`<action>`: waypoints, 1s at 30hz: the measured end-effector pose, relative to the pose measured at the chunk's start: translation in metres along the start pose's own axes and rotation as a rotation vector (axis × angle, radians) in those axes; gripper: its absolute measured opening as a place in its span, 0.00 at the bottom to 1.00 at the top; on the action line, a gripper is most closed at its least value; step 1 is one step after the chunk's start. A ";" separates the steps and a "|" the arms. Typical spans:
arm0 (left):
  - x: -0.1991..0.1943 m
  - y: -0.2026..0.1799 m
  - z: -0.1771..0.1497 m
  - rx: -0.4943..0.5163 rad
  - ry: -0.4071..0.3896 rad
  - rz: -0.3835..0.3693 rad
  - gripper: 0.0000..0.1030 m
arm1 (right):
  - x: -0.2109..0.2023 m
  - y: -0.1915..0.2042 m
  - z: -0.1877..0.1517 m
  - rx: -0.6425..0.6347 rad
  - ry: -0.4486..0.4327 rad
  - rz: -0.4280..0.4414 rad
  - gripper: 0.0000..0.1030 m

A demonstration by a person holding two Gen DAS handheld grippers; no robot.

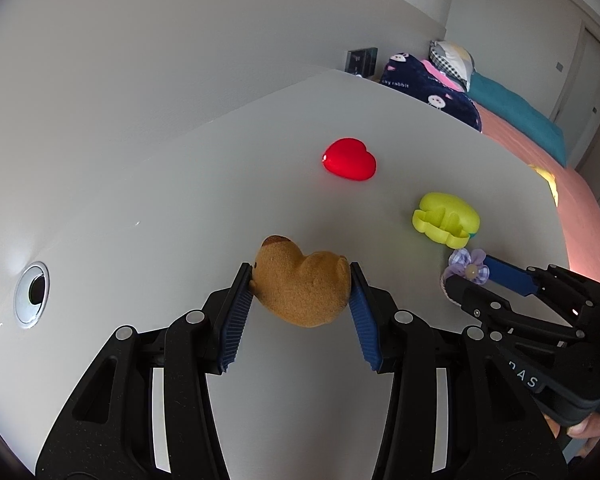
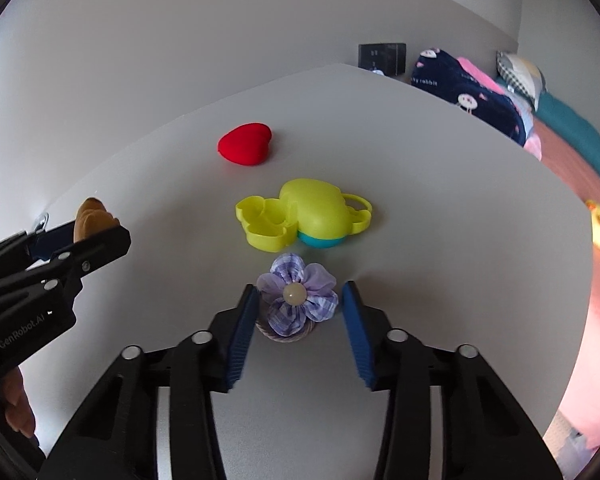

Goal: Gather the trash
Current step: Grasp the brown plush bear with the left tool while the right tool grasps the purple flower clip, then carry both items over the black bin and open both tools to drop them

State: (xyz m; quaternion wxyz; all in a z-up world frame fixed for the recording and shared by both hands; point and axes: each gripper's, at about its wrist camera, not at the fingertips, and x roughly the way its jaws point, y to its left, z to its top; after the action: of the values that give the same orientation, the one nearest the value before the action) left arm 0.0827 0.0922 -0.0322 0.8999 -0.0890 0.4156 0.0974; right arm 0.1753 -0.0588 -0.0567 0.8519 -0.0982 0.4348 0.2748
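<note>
A brown plush toy [image 1: 304, 288] hangs just over the white table [image 1: 180, 200], with my left gripper [image 1: 300, 268] shut on it, both blue pads pressed into its sides. In the right wrist view the same toy [image 2: 90, 214] shows in that gripper [image 2: 100, 226] at the far left. My right gripper [image 2: 300, 286] straddles a purple fabric flower hair tie [image 2: 296, 300] lying on the table. Its left pad touches the petals and a thin gap shows at the right pad. The flower [image 1: 470, 266] also appears between those fingers in the left wrist view.
A red heart-shaped box [image 2: 246, 148] lies farther back. A yellow-green plastic case [image 2: 300, 216] with a teal part under it sits just beyond the flower. A metal cable grommet [image 1: 31, 294] is at the left. A bed [image 1: 540, 140] with blankets borders the table's right edge.
</note>
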 end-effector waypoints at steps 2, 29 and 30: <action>0.001 -0.001 0.000 0.004 0.002 -0.002 0.45 | -0.001 0.001 0.000 -0.003 0.001 0.002 0.37; -0.020 -0.044 -0.006 0.084 -0.004 -0.040 0.45 | -0.052 -0.029 -0.024 0.044 -0.042 0.009 0.16; -0.023 -0.048 -0.007 0.090 -0.007 -0.043 0.45 | -0.058 -0.032 -0.026 0.053 -0.047 0.010 0.16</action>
State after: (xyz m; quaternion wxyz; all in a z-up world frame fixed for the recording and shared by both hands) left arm 0.0747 0.0421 -0.0149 0.9063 -0.0570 0.4146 0.0598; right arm 0.1479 -0.1182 -0.0288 0.8628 -0.0670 0.4224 0.2695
